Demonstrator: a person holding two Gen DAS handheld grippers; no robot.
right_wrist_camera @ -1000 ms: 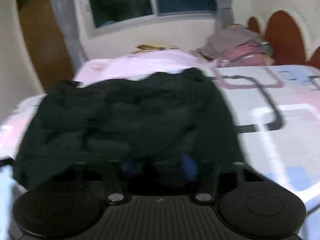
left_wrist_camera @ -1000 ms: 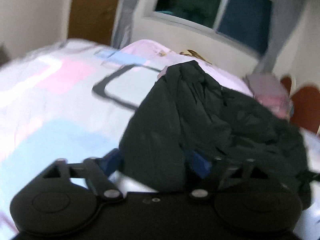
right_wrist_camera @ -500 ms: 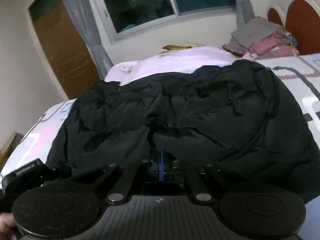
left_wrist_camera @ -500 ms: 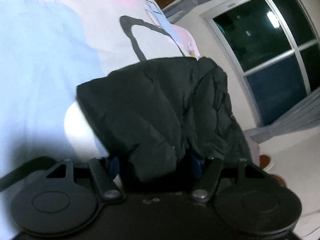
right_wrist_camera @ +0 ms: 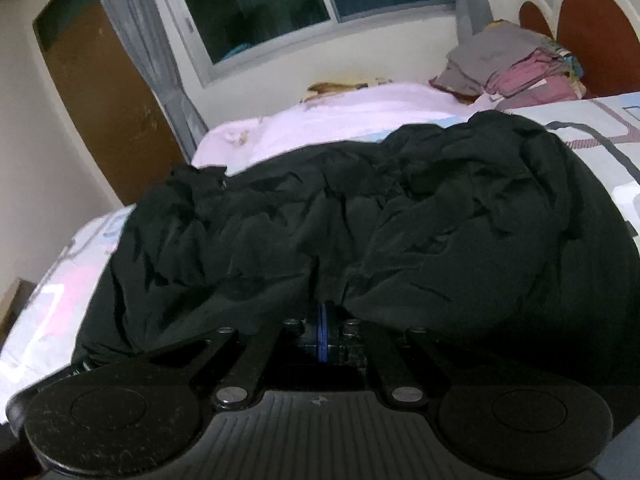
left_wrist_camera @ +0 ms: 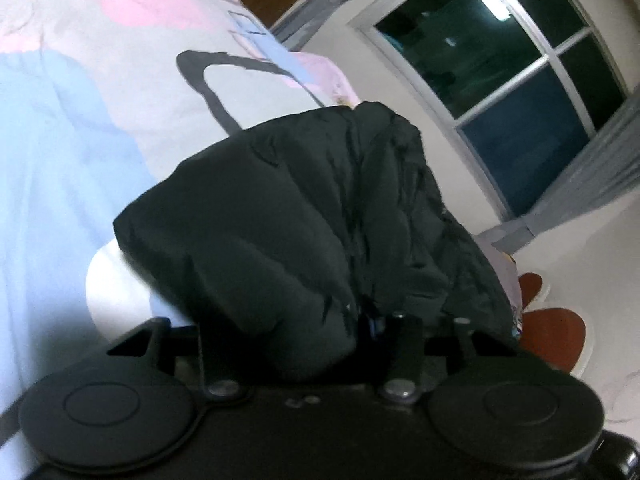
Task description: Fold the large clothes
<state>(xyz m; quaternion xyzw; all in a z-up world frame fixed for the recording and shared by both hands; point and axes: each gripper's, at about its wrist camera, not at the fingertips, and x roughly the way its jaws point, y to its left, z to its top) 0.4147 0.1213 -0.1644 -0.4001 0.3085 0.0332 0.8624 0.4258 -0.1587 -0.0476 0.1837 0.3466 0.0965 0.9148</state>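
the black jacket (right_wrist_camera: 400, 232) is bunched up on the bed, crumpled and puffy, spread across the patterned bedsheet (left_wrist_camera: 60, 140) with its near edge right up against both my grippers. my right gripper (right_wrist_camera: 323, 332) has its blue pads pressed together with a fold of the jacket pinched between them. my left gripper (left_wrist_camera: 370, 320) is mostly buried under the fabric, but the jaws look clamped on a bunch of the jacket too. past it there's a pink blanket (right_wrist_camera: 340, 120), a stack of folded clothes (right_wrist_camera: 516, 68) by the headboard (right_wrist_camera: 592, 36), a dark window (right_wrist_camera: 312, 0) with grey curtains, and a brown door (right_wrist_camera: 104, 100).
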